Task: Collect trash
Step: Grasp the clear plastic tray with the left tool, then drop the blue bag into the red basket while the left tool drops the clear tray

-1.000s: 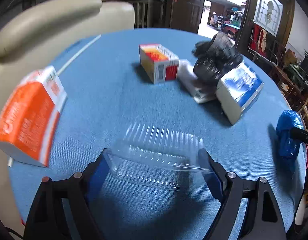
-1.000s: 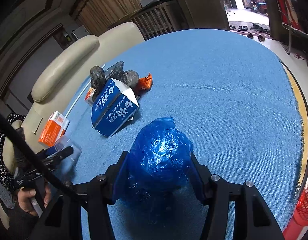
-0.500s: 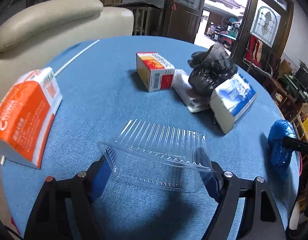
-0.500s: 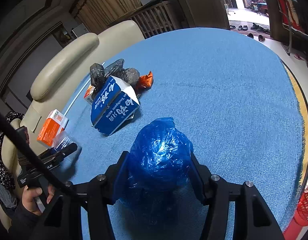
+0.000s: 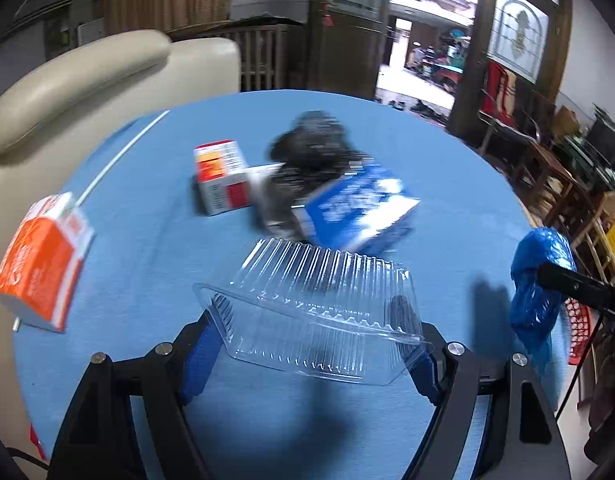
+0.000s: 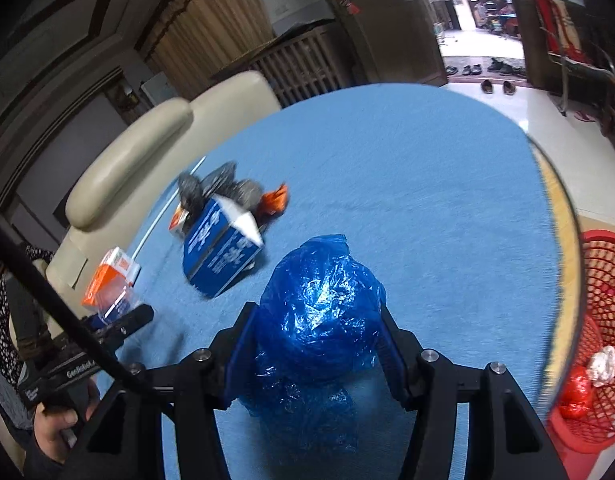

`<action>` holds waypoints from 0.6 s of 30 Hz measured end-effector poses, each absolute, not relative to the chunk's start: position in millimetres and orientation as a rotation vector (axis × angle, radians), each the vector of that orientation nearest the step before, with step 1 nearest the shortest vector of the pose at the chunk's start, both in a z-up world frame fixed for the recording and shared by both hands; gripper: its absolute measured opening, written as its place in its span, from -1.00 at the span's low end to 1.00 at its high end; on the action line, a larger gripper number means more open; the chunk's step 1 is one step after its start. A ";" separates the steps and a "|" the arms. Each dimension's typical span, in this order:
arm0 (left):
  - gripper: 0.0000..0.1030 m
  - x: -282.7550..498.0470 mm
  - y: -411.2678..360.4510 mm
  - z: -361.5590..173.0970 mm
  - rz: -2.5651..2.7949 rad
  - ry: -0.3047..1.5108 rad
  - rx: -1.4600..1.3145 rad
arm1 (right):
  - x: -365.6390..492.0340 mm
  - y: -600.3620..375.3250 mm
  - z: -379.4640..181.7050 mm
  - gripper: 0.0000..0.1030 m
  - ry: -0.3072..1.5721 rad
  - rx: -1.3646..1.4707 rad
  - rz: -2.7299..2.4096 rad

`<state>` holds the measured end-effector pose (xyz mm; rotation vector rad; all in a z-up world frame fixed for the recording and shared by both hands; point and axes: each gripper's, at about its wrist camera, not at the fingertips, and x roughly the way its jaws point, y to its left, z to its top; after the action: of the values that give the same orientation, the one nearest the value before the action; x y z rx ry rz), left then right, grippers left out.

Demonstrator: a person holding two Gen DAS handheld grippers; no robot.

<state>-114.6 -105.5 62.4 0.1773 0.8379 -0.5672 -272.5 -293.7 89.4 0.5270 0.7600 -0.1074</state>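
My left fingers clamped the empty clear tray above the table; my right fingers gripped the blue bag. At three o'clock, the red basket held wrappers.

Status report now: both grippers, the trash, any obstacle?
Left hand-held gripper shut on clear plastic clamshell. Right hand-held gripper shut on blue plastic bag. Red basket beside table, path open.
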 end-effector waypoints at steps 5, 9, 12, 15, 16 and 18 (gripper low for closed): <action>0.58 -137.3 -147.2 70.0 -0.635 0.830 0.202 | -304.3 -329.2 97.0 0.17 0.716 0.561 -0.181; 0.58 -154.1 -181.9 76.0 -0.702 0.823 0.224 | -334.5 -363.3 100.5 0.17 0.684 0.575 -0.265; 0.58 -167.1 -210.5 79.3 -0.757 0.815 0.254 | -360.9 -394.8 99.8 0.17 0.664 0.597 -0.345; 0.58 -180.7 -237.2 82.9 -0.807 0.805 0.282 | -389.5 -430.1 93.1 0.17 0.652 0.633 -0.436; 0.58 -184.3 -245.5 83.6 -0.822 0.804 0.290 | -395.8 -439.2 90.9 0.17 0.653 0.640 -0.455; 0.58 -189.5 -260.7 85.3 -0.849 0.799 0.304 | -410.1 -458.6 84.5 0.17 0.655 0.654 -0.507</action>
<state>-189.5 -260.7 85.3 0.3038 0.7991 -0.8485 -410.1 -458.6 84.5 0.6543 0.6551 -0.5069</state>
